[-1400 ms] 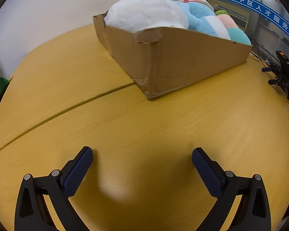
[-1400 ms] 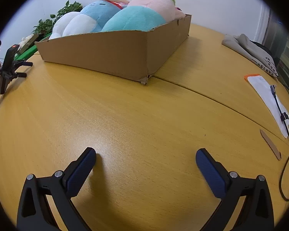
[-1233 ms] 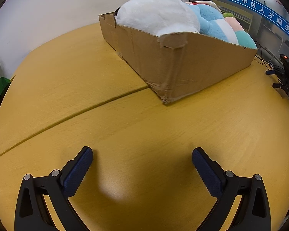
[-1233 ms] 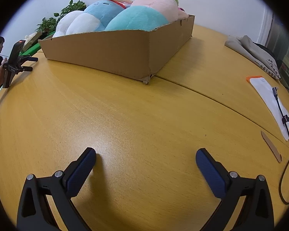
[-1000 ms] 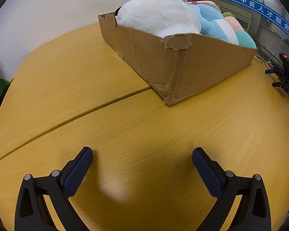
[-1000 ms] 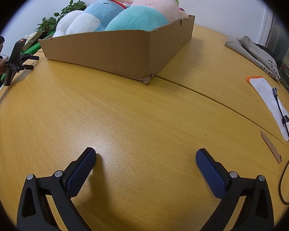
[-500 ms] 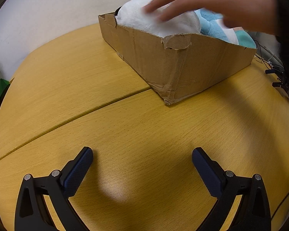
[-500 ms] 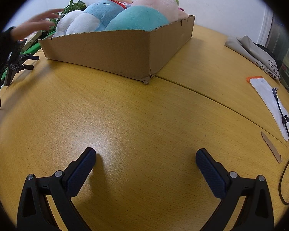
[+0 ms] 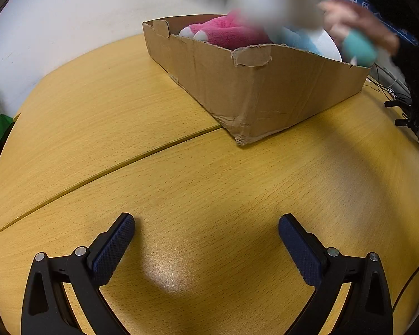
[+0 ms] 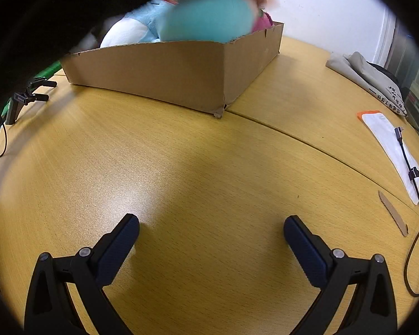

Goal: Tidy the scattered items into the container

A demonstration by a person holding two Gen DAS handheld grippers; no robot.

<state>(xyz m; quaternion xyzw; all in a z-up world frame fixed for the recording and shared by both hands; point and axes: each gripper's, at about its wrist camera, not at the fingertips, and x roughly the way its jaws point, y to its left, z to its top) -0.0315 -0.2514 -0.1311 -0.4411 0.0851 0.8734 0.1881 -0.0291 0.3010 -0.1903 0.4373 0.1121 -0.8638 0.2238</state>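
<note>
Cardboard box (image 9: 254, 83) sits far on the table (image 9: 181, 173), plush toys (image 9: 226, 32) inside — a bare hand (image 9: 357, 25) lifts a teal one (image 10: 206, 18). Left tongs (image 9: 206, 236) and right tongs (image 10: 211, 234) spread wide, empty — best hold back until the hand clears.

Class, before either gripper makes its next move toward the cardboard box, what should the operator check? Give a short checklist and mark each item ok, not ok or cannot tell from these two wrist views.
1. Left gripper open, holding nothing: ok.
2. Right gripper open, holding nothing: ok.
3. Cardboard box free of hands: not ok; a hand holds the teal plush over it.
4. Loose toys on the table to collect: cannot tell; none in view.
5. Cable clear of the right gripper: ok.
</note>
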